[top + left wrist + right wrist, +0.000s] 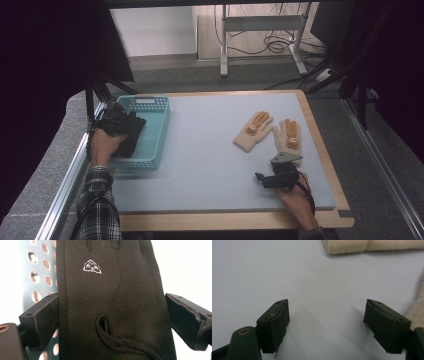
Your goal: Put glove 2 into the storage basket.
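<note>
The black fabric glove [110,305] lies in the light-blue perforated plastic basket [155,107] at the table's left edge, its long axis running away from the person, fingers toward the far end. The left gripper [122,125] straddles its cuff with jaws spread, the right pad clear of the cloth. Two cream knitted gloves [253,130] lie on the grey mat [200,150], fingers pointing away. The right gripper [261,179] rests near them, jaws spread on nothing.
</note>
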Demonstrator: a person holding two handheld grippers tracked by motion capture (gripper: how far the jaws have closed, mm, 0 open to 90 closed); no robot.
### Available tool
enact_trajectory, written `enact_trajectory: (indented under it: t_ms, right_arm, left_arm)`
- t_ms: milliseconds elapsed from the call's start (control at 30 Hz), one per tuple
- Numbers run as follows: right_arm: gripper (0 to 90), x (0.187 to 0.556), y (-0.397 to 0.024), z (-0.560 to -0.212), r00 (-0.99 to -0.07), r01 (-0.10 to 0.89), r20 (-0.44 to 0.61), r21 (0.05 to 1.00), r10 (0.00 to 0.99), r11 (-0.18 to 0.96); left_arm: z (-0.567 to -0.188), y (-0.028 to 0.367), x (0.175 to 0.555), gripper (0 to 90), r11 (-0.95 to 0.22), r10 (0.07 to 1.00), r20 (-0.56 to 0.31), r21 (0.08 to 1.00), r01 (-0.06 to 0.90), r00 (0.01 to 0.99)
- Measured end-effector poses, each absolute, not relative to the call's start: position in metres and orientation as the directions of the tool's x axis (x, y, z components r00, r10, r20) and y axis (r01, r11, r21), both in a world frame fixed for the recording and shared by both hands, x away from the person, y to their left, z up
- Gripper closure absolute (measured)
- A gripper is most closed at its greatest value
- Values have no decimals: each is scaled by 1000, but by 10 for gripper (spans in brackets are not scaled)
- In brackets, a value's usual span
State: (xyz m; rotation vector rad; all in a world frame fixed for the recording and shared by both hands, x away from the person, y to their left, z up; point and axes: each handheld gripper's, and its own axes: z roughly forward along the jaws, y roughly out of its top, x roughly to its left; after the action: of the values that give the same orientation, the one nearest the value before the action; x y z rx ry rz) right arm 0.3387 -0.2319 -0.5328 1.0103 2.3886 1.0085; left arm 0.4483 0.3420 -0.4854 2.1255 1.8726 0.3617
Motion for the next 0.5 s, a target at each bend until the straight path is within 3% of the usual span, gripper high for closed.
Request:
enact_trajectory:
  t_ms: [367, 433, 500]
  right_arm:
    - [201, 339, -232, -533, -681, 476, -47, 730, 731, 491]
    - [201, 339, -232, -533, -681, 476, -47, 730, 731, 490]
    - [201, 339, -232, -533, -681, 476, -47, 730, 731, 490]
  left_arm:
    - [-493, 340, 444, 59, -125, 991, -6, 375, 919, 137]
    - [-497, 338, 445, 124, -124, 992, 33, 352, 928, 120]
    - [-497, 336, 447, 262, -120, 992, 75, 345, 931, 100]
